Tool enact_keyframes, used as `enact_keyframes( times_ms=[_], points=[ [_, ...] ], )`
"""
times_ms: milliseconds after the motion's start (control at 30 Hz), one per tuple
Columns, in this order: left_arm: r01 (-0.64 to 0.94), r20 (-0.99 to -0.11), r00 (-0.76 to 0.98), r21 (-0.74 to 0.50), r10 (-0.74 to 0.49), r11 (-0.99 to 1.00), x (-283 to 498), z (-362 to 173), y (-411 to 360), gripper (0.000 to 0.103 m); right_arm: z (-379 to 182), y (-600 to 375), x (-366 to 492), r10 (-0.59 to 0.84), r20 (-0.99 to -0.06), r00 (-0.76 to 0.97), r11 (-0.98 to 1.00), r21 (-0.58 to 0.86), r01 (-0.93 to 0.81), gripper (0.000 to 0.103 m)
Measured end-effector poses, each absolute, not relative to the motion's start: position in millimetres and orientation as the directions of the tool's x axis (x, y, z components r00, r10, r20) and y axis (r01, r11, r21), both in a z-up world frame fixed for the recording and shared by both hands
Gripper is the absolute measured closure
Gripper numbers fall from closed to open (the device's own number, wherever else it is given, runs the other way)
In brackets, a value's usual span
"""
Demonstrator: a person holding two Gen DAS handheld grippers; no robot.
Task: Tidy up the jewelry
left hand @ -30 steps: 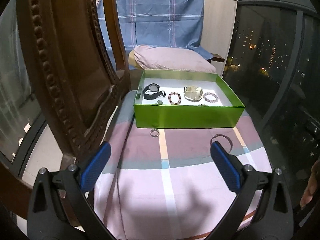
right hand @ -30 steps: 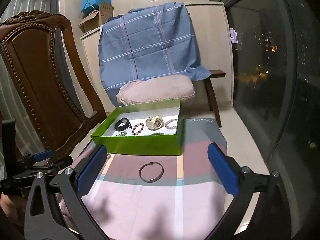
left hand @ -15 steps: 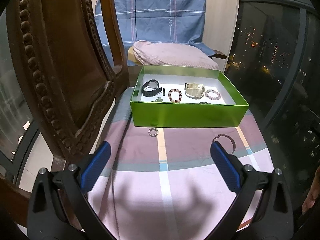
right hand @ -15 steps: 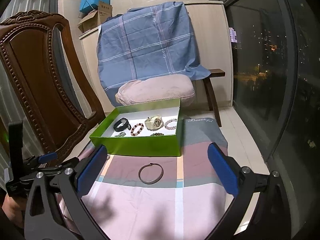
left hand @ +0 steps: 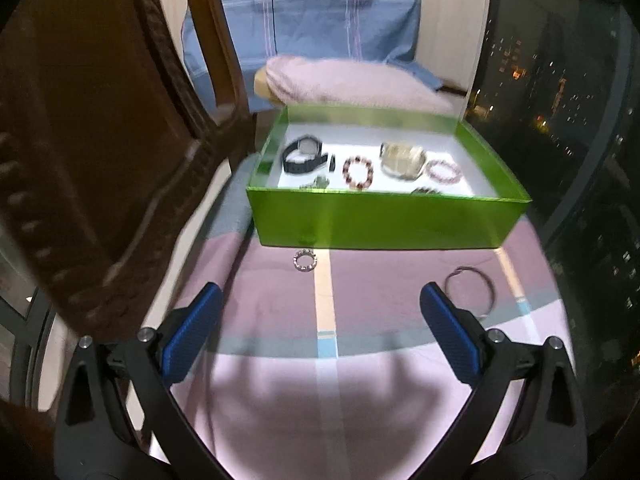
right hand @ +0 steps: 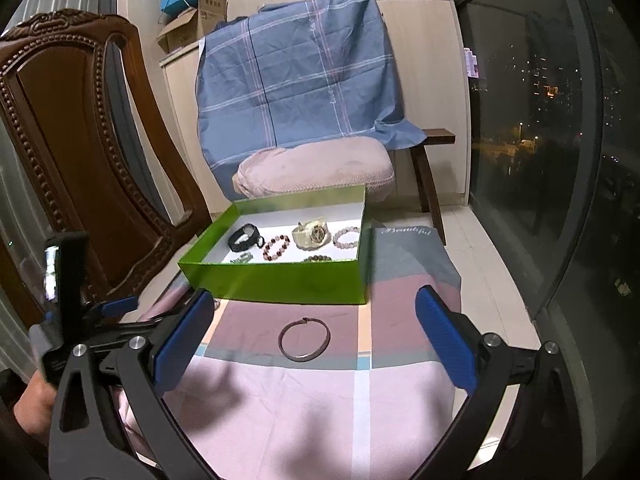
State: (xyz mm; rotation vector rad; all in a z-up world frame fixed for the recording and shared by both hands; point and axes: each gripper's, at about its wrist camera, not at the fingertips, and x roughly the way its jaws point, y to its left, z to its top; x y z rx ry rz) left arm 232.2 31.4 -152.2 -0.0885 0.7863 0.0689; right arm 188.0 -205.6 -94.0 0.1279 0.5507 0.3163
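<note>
Green box [left hand: 384, 220] looms nearer the left gripper [left hand: 320, 320] (jaws wide).

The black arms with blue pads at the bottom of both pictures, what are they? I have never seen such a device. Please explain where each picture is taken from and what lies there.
They are hand-held grippers, one per hand, each carrying a camera looking along its two fingers. One picture is from the left gripper, the other from the right gripper. Both are open and hold nothing. On the checked cloth stands a green box holding watches and bead bracelets. Outside it lie a thin bangle and a small beaded ring.
</note>
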Motion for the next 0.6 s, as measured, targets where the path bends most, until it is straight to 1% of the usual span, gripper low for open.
enact_keyframes(
  times_ms=[167,233,267,333,367,433,500,567,600],
  points=[
    [-0.119,-0.761,0.646,-0.012,0.068,0.993,275,-183,28,0.013,-106,-200,199,0.317,-0.542,0.778,0.948,0.195,-0.251,0.005],
    [-0.139,-0.791,0.609,-0.026,0.065,0.99,290,-197,33,0.02,-112,-196,201,0.318,-0.56,0.765,0.948,0.19,-0.254,0.005],
    [-0.147,-0.801,0.596,-0.037,0.059,0.988,295,-201,36,0.022,-114,-196,201,0.319,-0.564,0.762,0.948,0.188,-0.257,0.005],
    [-0.165,-0.813,0.58,-0.053,0.053,0.985,303,-208,41,0.031,-116,-195,202,0.32,-0.573,0.754,0.947,0.184,-0.262,0.005],
    [-0.168,-0.817,0.574,-0.062,0.046,0.984,306,-210,43,0.033,-118,-194,203,0.322,-0.581,0.747,0.947,0.181,-0.267,0.005],
    [-0.174,-0.823,0.566,-0.064,0.047,0.983,311,-213,47,0.041,-120,-193,204,0.322,-0.591,0.74,0.946,0.177,-0.27,0.005],
    [-0.173,-0.819,0.571,-0.051,0.058,0.984,314,-214,48,0.042,-121,-193,205,0.321,-0.595,0.737,0.947,0.175,-0.271,0.005],
    [-0.174,-0.813,0.578,-0.05,0.061,0.983,315,-215,51,0.049,-122,-192,206,0.32,-0.6,0.733,0.947,0.171,-0.273,0.005],
    [-0.172,-0.813,0.579,-0.05,0.06,0.984,316,-214,51,0.061,-122,-191,206,0.317,-0.602,0.732,0.947,0.167,-0.273,0.005]
  ],
)
